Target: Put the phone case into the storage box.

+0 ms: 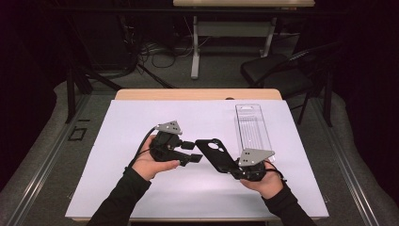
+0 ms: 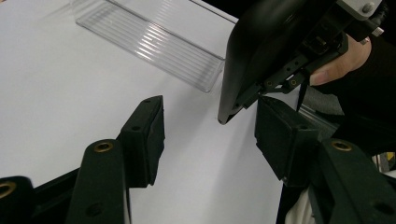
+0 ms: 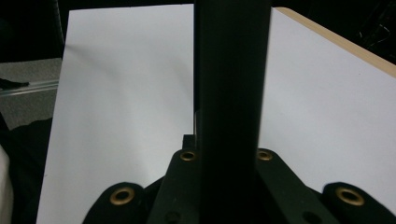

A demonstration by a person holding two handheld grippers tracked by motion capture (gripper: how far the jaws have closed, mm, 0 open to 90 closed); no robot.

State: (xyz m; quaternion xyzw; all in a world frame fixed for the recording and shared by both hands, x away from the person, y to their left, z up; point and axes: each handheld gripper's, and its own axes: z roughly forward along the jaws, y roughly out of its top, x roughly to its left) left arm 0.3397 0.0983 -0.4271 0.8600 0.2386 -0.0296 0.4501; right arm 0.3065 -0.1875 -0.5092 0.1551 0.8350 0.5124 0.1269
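Black phone case [image 1: 214,153] held up off the desk [image 1: 141,197], mid-desk, clamped at its near end in the right tongs [image 1: 237,170], prob. to steady it for a 2nd grip. Left tongs [image 1: 192,151] half-open, nothing between, pointing at the case's free end. Both hands low, wrists level. Clear plastic tray [image 1: 253,126] lies behind.

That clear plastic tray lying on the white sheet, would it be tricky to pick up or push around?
The clear tray looks thin-walled and hollow, so it is probably light and may flex or crack if squeezed hard. Its glossy ribbed plastic would likely slide easily on the white sheet. Lying long and flat, it seems unlikely to tip.
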